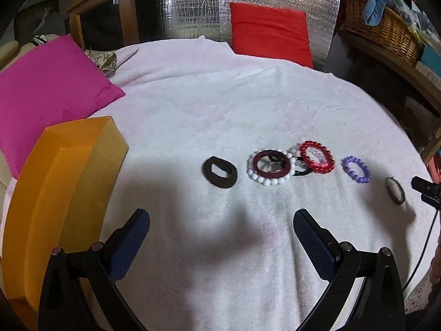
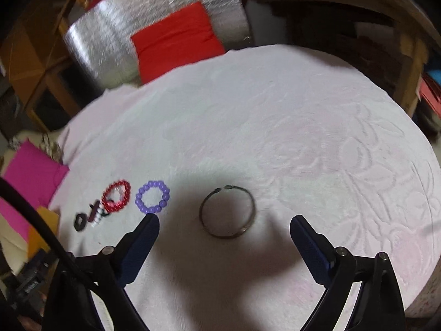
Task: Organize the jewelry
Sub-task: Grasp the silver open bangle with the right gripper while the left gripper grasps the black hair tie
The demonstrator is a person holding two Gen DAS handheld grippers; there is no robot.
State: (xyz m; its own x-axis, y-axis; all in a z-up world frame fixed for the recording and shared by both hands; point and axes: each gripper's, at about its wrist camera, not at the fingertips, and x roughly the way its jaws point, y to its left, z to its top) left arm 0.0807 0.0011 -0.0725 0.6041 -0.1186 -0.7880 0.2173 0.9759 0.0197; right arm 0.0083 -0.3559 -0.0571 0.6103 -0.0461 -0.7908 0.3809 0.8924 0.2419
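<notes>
On the blanket (image 1: 220, 104), the box (image 1: 69, 187) lies left of the bracelets' row (image 1: 275, 167), cushions (image 1: 270, 31) behind.

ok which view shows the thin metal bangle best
The right wrist view: the metal bangle lies large and near centre between that gripper's open fingers, with the gap in its far rim visible. In the left wrist view it is small, foreshortened and distorted near the right edge, beyond the purple bead bracelet.

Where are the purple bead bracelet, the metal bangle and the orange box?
purple bead bracelet (image 2: 152, 197): right wrist view, hole centre.
metal bangle (image 2: 249, 200): right wrist view, right band.
orange box (image 1: 91, 182): left wrist view, outer side wall.
</notes>
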